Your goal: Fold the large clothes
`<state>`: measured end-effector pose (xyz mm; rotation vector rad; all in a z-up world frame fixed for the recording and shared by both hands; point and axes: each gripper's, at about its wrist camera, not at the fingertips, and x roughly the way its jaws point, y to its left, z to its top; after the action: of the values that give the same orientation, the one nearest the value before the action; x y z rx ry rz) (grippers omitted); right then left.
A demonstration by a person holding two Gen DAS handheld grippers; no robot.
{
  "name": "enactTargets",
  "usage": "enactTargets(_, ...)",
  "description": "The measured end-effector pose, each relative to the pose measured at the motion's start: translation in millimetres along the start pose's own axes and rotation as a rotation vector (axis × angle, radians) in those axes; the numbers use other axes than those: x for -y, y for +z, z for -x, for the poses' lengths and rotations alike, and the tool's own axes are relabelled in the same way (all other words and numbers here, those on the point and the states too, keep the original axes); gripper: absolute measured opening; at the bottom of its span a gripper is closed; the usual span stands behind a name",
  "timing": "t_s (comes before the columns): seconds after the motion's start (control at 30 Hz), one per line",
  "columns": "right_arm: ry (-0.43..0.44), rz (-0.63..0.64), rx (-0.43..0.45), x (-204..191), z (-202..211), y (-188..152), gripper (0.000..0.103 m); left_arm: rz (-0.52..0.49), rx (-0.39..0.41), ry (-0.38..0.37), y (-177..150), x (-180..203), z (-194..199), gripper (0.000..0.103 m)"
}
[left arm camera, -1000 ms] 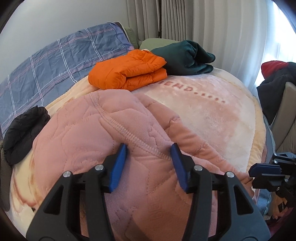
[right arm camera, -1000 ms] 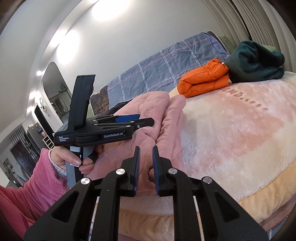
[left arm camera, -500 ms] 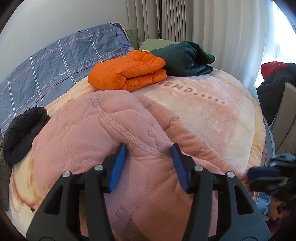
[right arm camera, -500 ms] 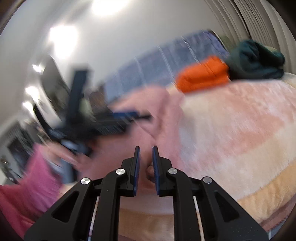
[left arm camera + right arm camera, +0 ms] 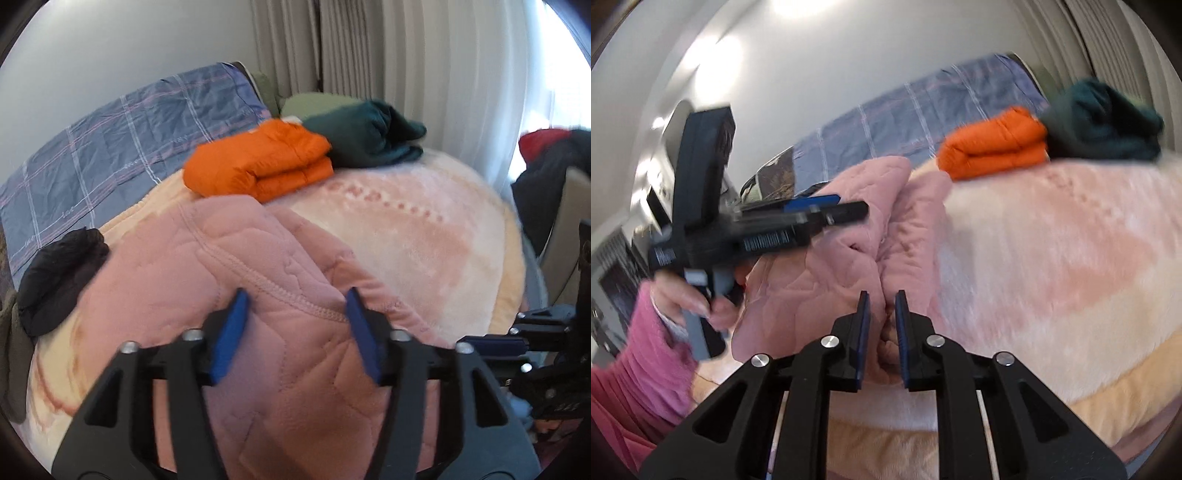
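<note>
One pink quilted garment (image 5: 229, 280) lies bunched on the bed (image 5: 424, 236) under your left gripper (image 5: 295, 325), whose jaws have just been closing, unpressed, astride its stitched seam. Your right gripper (image 5: 882, 328) pinches a fold at its near edge; lift both evenly so the layers stay aligned.

Left gripper (image 5: 295, 328): black angular plastic frame, two blue flat pads (image 5: 229, 336), silver round screws on the finger links. Right gripper (image 5: 881, 332): same black frame, dark blue pads, four silver screws. Seen from the right wrist, the left unit bears white lettering, blurred, on a grey handle. Sleeve (image 5: 646, 354): pink ribbed knit.
</note>
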<state>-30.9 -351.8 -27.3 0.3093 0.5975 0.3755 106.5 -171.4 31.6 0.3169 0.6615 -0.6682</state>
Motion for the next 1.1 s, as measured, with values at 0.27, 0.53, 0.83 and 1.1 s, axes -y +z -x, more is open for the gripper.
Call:
enactTargets(0.27,-0.046,-0.012,-0.06,14.5,-28.4,-11.5,0.016,0.083,-0.01,0.102,1.6,-58.3,6.4,0.03)
enactTargets(0.53,-0.024,-0.015,0.024,14.7,-12.3,52.8,0.024,0.098,-0.028,0.087,-19.6,-63.2,-30.9,0.03)
enactTargets(0.83,0.034,0.033,-0.05,6.0,-111.9,133.7,0.024,0.113,-0.016,0.073,-26.0,-67.3,-30.5,0.03)
enactTargets(1.1,0.065,-0.169,-0.25,70.0,-190.1,109.6,0.037,0.123,-0.033,0.052,-21.1,-75.3,-41.8,0.03)
